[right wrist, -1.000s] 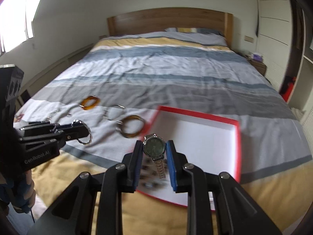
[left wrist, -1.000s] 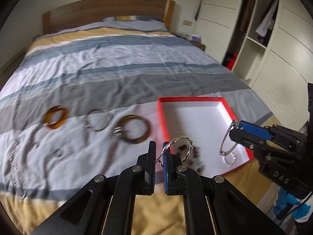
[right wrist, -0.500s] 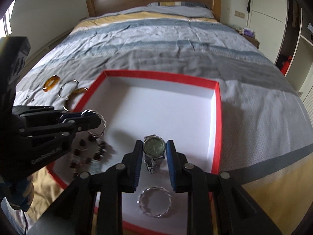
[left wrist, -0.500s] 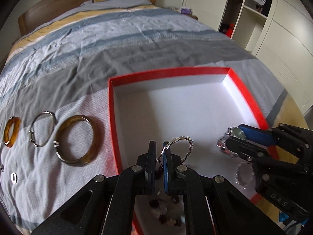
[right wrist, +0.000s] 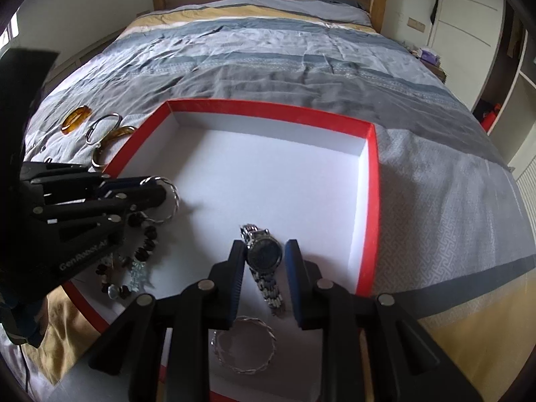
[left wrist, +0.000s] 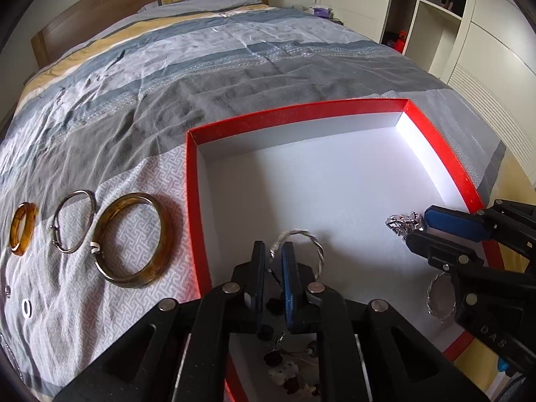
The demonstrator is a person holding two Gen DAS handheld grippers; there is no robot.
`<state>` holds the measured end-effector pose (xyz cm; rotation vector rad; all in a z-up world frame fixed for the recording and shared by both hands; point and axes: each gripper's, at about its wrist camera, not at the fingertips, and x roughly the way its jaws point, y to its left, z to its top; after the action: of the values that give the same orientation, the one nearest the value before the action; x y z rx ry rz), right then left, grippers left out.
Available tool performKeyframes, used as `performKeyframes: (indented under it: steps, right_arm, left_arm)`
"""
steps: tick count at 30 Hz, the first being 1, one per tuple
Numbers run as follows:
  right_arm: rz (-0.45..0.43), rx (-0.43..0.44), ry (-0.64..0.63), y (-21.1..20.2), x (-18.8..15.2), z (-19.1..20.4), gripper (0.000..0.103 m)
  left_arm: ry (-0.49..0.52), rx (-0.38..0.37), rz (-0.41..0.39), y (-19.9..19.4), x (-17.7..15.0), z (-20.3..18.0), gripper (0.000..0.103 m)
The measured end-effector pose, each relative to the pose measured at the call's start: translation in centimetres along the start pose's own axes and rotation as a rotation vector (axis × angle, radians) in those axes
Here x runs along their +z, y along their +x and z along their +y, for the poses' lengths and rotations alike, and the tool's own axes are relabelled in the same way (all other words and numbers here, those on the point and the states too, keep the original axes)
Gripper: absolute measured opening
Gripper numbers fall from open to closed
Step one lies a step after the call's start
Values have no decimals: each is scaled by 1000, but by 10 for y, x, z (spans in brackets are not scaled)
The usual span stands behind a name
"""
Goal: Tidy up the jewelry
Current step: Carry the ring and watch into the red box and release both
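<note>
Inside the red-rimmed box [right wrist: 372, 201], a dark-faced, steel-banded watch [right wrist: 264, 257].

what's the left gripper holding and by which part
Twisted silver bangle, rim between the opening jaws of the left gripper: barely held, if at all.

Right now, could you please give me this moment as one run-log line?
left gripper: opening, twisted bracelet between jaws | right gripper: around watch, gap visible | both low inside red box
</note>
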<state>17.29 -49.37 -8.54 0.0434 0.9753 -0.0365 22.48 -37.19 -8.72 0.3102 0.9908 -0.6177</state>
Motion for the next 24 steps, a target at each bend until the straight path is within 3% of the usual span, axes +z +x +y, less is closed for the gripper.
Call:
performKeyframes:
  steps: [3, 5, 13, 24]
  right_arm:
    - [10, -1, 9, -2, 0, -2, 24]
    - [6, 3, 21, -9, -1, -2, 24]
    - [-80, -19, 49, -71, 2, 3, 24]
    - [-228, -13, 42, -180, 0, 64, 24]
  left_arm:
    - [-11, -36, 6, -6, 0, -1, 28]
    - [-1, -27, -8, -14, 0, -4, 48]
    - [-30, -23, -85, -86, -6, 0, 59]
    - [-62, 82, -185, -213, -67, 41, 60]
